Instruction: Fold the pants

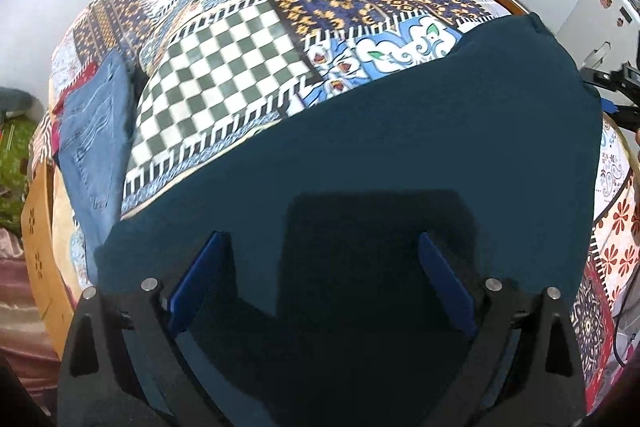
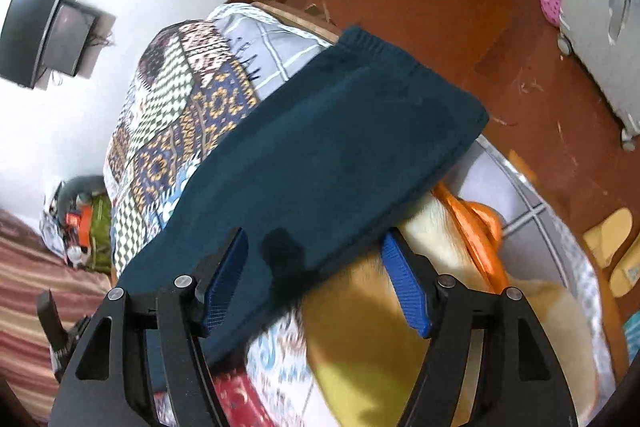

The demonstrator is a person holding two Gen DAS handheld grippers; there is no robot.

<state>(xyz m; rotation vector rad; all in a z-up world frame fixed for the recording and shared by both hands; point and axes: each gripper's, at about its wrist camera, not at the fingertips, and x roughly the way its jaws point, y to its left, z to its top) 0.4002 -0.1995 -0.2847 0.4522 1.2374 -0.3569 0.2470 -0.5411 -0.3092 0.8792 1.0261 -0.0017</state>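
Left wrist view: one teal pants [image 1: 400,147] lies across the bed [image 1: 248,39], filling 3 to 9 o'clock; one jeans [image 1: 94,131] hangs at the bed's 9 o'clock edge. The left tool [image 1: 322,279] gapes wide over the pants, gripping nothing.

Right wrist view: the pants [image 2: 320,155] run toward 1 o'clock, their waistband at the bed's [image 2: 180,99] edge. The right tool [image 2: 314,283] stands open astride their edge, unclamped. No readable writing.

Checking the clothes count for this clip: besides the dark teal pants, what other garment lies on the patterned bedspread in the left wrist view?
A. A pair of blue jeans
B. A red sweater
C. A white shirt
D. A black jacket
A: a pair of blue jeans with visible seam stitching lies at the left edge of the bedspread, apart from the teal pants.
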